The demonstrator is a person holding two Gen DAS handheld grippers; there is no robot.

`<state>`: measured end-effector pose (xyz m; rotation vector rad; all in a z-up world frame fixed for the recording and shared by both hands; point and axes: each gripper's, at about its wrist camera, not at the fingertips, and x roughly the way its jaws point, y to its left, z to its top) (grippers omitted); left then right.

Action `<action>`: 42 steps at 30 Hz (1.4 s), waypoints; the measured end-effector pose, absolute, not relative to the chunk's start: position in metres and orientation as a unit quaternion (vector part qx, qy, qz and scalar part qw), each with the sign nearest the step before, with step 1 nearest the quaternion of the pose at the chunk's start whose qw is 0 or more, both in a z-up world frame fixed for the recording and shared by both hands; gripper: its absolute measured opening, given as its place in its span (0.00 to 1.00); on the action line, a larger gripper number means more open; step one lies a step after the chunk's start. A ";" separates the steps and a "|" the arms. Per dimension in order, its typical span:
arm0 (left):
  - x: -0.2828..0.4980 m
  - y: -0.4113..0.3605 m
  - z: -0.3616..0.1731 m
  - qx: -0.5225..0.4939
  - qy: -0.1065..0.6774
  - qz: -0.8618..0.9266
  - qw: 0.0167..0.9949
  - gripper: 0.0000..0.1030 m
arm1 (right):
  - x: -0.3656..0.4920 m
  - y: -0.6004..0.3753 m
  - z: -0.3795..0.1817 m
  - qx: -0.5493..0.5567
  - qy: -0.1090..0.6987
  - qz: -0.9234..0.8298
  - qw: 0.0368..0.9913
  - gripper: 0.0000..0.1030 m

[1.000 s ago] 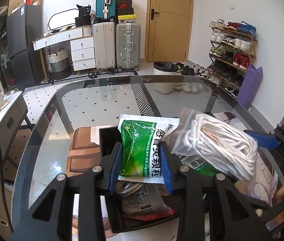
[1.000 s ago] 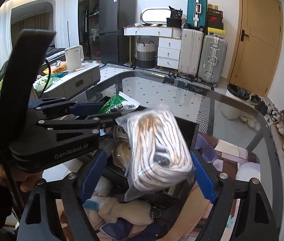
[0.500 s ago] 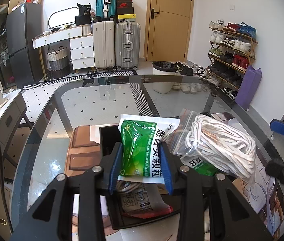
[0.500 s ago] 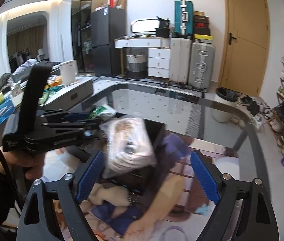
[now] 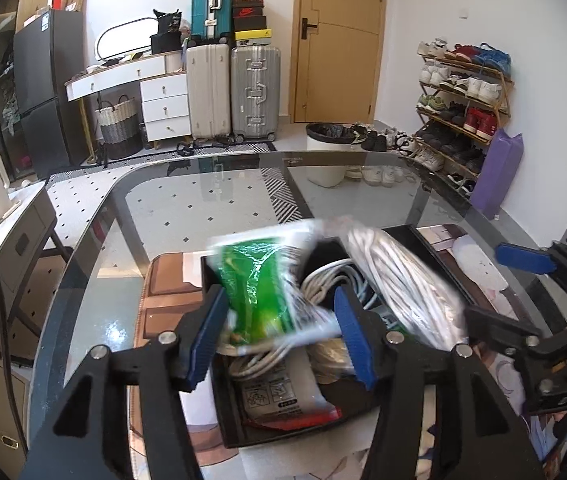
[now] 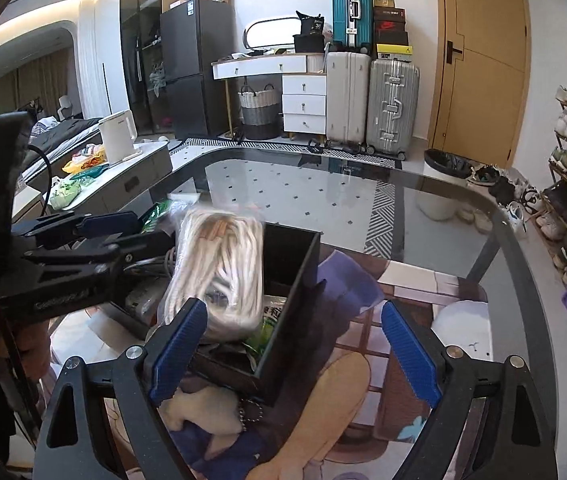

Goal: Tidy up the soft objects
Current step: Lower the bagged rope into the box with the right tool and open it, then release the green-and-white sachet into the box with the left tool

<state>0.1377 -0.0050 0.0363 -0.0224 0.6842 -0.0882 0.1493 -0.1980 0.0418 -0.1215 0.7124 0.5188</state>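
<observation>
Both grippers point down at a slant over the black box point(image 5: 211, 280) on the glass tabletop point(image 5: 203, 200). The left gripper point(image 5: 279, 334) has just been opening its fingers; the one green packet point(image 5: 259, 288), blurred, sits loose between them over the box. The right gripper point(image 6: 295, 346) has its fingers wide apart and empty. One clear bag of white rope point(image 6: 219, 268) leans in the box, which also holds loose cables and other packets.
</observation>
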 end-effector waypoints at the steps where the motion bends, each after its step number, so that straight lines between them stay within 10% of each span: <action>1: 0.137 -0.007 0.036 -0.005 0.338 -0.044 0.940 0.54 | 0.150 -0.195 0.041 -0.060 0.345 0.253 0.902 0.88; 24: 0.099 -0.005 0.042 -0.015 0.329 -0.058 0.942 0.96 | 0.121 -0.193 0.046 -0.045 0.315 0.267 0.910 0.99; 42: 0.069 0.004 0.038 -0.014 0.332 -0.037 0.942 1.00 | 0.093 -0.195 0.032 -0.038 0.346 0.297 0.889 0.99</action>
